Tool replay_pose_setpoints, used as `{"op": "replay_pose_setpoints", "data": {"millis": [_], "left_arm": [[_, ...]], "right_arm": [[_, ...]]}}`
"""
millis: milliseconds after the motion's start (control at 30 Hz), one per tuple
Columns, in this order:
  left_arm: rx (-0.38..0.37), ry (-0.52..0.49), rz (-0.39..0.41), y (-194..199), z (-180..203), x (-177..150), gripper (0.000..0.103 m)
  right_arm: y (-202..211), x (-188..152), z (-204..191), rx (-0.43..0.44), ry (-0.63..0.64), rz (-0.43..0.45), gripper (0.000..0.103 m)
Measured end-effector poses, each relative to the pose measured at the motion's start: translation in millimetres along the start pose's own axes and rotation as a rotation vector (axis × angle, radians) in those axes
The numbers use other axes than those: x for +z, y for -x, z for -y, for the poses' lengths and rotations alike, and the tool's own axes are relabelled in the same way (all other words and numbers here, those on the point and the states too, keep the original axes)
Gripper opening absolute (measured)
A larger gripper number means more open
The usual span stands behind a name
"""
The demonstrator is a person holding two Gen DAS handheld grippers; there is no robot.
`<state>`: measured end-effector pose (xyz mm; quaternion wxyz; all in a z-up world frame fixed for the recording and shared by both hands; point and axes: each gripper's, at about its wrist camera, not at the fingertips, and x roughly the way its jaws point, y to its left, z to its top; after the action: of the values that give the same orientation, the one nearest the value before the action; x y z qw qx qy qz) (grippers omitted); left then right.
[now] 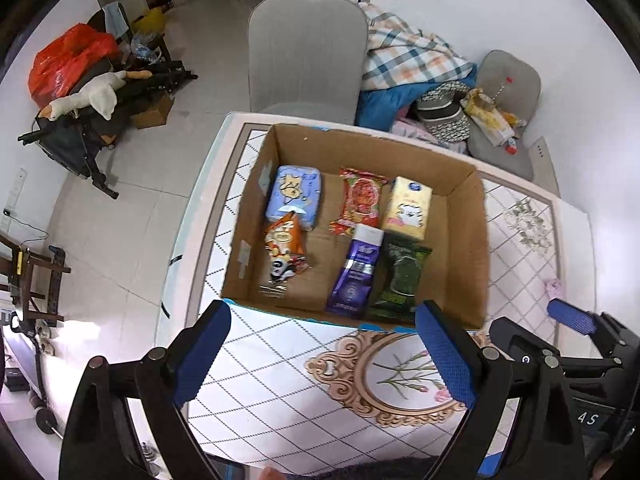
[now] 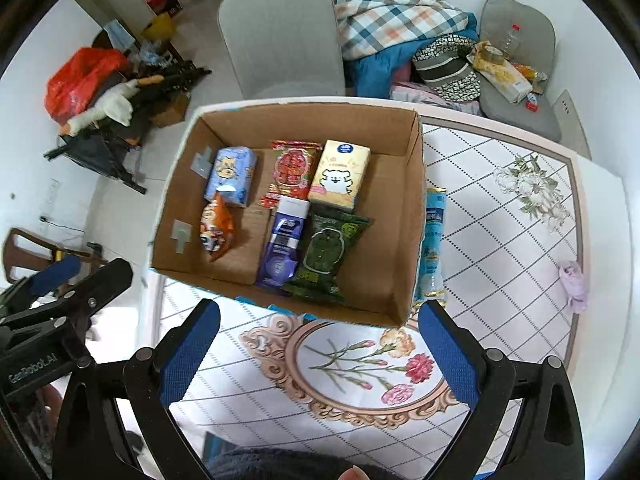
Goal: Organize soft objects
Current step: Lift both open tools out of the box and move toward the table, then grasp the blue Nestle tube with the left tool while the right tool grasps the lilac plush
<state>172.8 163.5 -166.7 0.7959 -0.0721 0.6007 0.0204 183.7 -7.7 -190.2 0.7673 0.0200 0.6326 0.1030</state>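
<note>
A: Brown corrugated cardboard is the biggest thing here: an open rectangular cardboard box (image 2: 400, 216) standing on the counter (image 2: 500, 240), which wears a glossy white cloth with a grey diamond grid and a printed flower medallion.

B: What is already inside?

A: Six soft packs. At the far side lie a pale blue tissue pack with a cartoon cat (image 2: 232, 176), a red crinkly foil snack packet (image 2: 294, 168) and a cream tissue pack with a white bear (image 2: 340, 172). Nearer lie an orange glossy snack pouch (image 2: 216, 228), a purple-and-white flat sachet (image 2: 282, 248) and a dark green wet-wipe pack (image 2: 326, 256).

B: And what remains outside?

A: A long, light blue plastic packet with gold crimped ends (image 2: 434, 248), lying on the counter just beside the box's right wall. Its long axis runs near-to-far, along that wall. Further right sits a small lilac crumpled soft lump (image 2: 574, 286), well apart from the box.

B: Which gripper is closer?

A: I'd judge the right gripper (image 2: 320, 344); the blue packet's near end lies just beyond its right finger. Its blue-padded fingers stand wide apart, holding nothing. The left gripper (image 1: 322, 354) is likewise spread and empty, hovering before the box's near wall.

B: Handling?

A: The packet looks thin and slippery, so pinching across its narrow width probably suits best.
</note>
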Motion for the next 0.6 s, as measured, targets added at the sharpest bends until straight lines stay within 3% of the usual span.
{"op": "replay_pose_setpoints", "data": {"millis": [167,267,400,600], "left_arm": [[-0.016,-0.049,0.03,9.2,41.2,2.9,0.094],[-0.068,-0.094,0.044,2.3,86.0,5.5,0.094],[-0.124,-0.197,-0.043,-36.3,164.7,11.7,0.094],[-0.011,-0.286,-0.121,-114.7,270.9,6.3,0.094]], "right_arm": [[25.0,-5.2,36.1,0.018,-0.069,0.039,0.101],[33.7,-11.5,87.7,-0.022,-0.161,0.047,0.101],[36.5,-28.8,178.4,-0.087,-0.318,0.034,0.101],[23.7,-59.4,298.7,-0.177,-0.5,0.014,0.101]]}}
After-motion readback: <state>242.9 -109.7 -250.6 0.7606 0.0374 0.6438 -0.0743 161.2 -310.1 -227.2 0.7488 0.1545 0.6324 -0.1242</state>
